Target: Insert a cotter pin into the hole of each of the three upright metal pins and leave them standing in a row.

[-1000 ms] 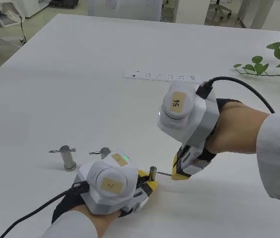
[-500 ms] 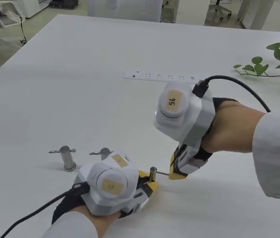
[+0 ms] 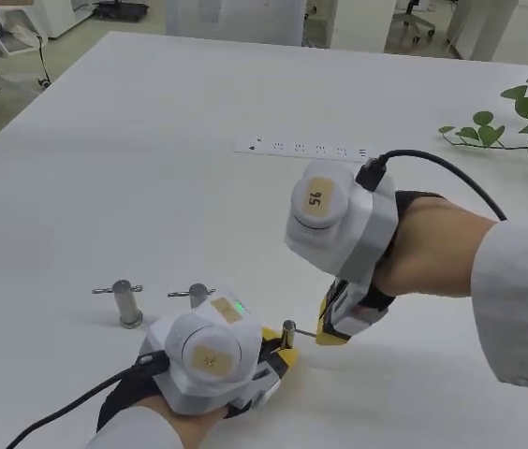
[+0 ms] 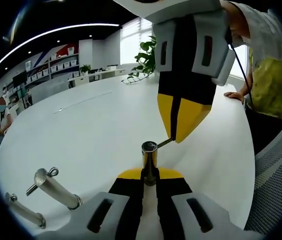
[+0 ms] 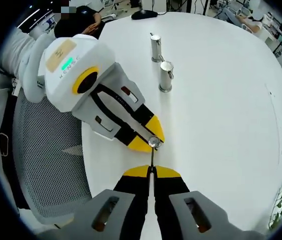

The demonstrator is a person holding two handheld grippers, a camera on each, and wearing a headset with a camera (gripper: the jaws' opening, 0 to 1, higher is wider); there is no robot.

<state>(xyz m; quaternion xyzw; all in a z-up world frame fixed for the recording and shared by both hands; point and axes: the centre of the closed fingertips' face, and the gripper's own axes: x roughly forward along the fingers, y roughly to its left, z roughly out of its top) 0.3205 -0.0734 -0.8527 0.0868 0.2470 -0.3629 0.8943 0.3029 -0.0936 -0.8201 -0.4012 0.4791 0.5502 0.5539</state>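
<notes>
On the white table (image 3: 152, 140), left gripper (image 3: 278, 348) still squeezes the third pin (image 3: 287, 330), right of two done pins (image 3: 127, 301). Right gripper (image 3: 324, 335), pinching the cotter (image 3: 306, 331), has crept closer, tip at the pin's head.

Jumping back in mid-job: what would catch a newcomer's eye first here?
The two grippers meeting tip to tip, low in the head view: the left gripper clamps an upright metal pin while the right gripper holds a cotter pin against its top. To their left stand the far-left pin and the middle pin, each already carrying its cotter.
</notes>
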